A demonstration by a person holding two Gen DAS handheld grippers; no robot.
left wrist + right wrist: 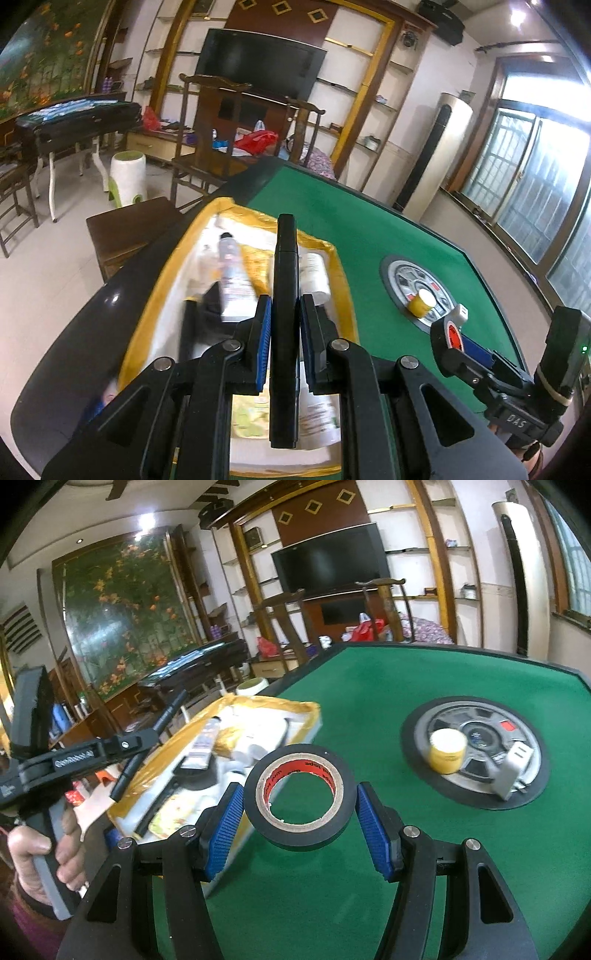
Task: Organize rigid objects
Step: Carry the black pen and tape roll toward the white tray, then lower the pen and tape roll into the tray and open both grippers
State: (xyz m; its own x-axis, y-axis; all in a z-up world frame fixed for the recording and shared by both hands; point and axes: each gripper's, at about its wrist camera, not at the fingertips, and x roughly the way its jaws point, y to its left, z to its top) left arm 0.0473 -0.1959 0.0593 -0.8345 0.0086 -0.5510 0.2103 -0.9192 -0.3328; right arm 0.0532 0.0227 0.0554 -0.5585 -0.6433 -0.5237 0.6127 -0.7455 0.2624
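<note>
My left gripper [284, 310] is shut on a long, flat black bar [284, 280], which stands on edge between the blue pads above the open box [162, 288]. The box is white inside with yellow-taped rims and holds a tube [231, 273], a white bottle [314, 275] and several packets. My right gripper [299, 801] is shut on a black tape roll [299, 797] with a red inner core, held over the green felt beside the box [280, 705]. The right wrist view shows the left gripper [144, 740] from the side, in a hand, with the bar [170, 710] slanting through it.
A round metal disc [476, 716] is set in the middle of the green table [406, 679]. On it stand a yellow jar with a white lid [447, 751] and a white plug adapter [515, 766]. Wooden chairs [207, 122] stand past the table's far edge.
</note>
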